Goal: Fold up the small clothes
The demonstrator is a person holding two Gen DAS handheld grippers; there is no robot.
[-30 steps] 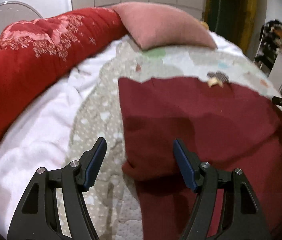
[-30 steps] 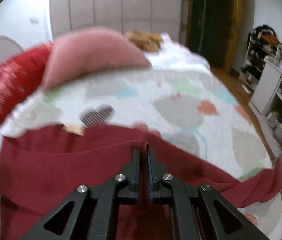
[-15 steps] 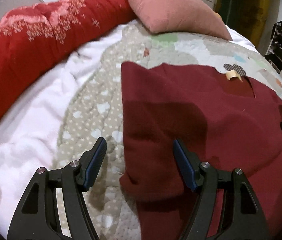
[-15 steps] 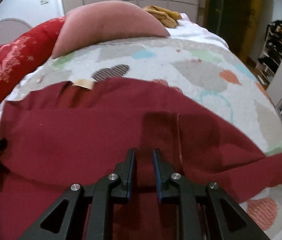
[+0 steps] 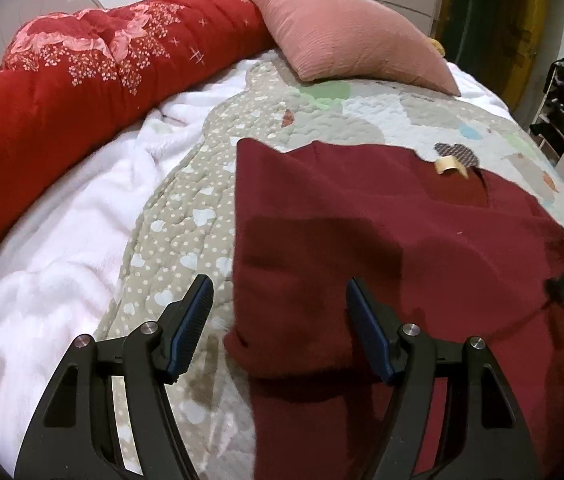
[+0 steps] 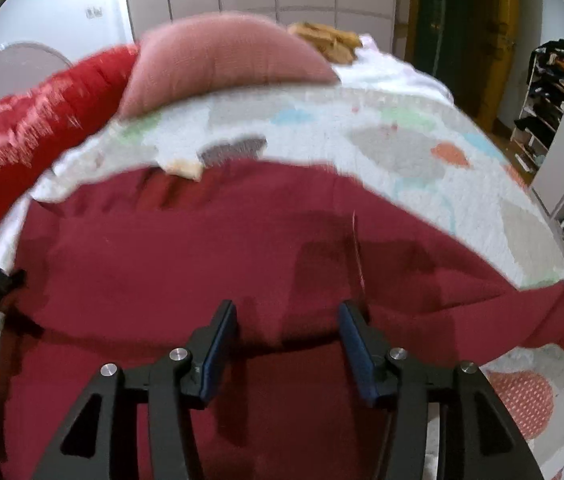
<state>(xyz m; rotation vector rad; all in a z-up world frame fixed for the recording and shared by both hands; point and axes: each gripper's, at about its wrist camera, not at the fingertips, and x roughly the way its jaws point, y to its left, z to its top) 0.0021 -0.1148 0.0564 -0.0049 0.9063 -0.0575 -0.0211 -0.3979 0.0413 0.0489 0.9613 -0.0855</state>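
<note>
The right gripper [image 6: 287, 344] had just been opened over the maroon sweater [image 6: 186, 264], nothing held; the left gripper [image 5: 280, 326] was wide and empty. The released fold could spring back.

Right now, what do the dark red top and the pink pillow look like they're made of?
The dark red top looks like a soft matte knit or fleece: slightly fuzzy edges, no sheen, limp folds. The pink pillow looks like crinkled cotton, perhaps gauze: fine ribbed lines across a dull surface. Neither can be told for sure by look.
</note>
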